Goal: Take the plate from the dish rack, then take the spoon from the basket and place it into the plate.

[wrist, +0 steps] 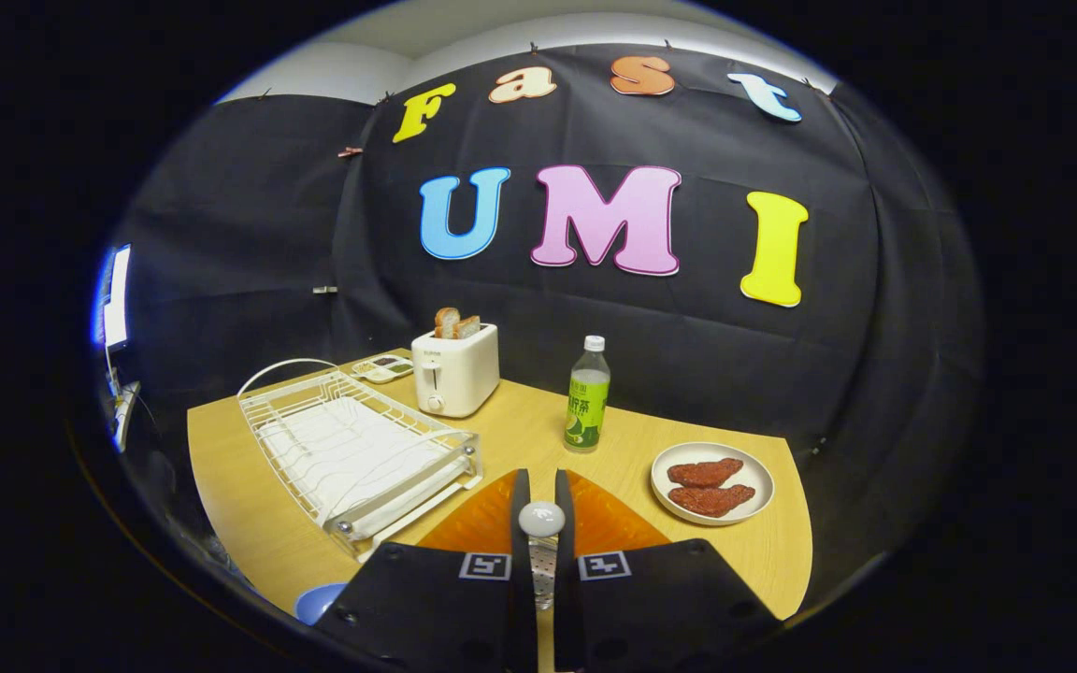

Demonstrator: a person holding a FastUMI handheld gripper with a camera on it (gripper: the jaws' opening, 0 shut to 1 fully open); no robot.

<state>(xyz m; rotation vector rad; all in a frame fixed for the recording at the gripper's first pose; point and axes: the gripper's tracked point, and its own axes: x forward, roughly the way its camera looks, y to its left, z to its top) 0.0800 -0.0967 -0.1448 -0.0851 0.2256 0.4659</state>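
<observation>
My gripper is raised over the near part of the wooden table. Its fingers are shut on a spoon, whose white rounded end stands between them with a metal part below. The white wire dish rack lies to the left of the fingers, with no plate standing in it. A blue rounded object, maybe a plate, peeks out below and left of the gripper, mostly hidden. Right of the fingers sits a white plate holding two reddish pieces of meat.
A white toaster with two bread slices stands beyond the rack. A green-labelled bottle stands just ahead of the fingers. A small tray lies left of the toaster. The table's edge runs close behind the plate on the right.
</observation>
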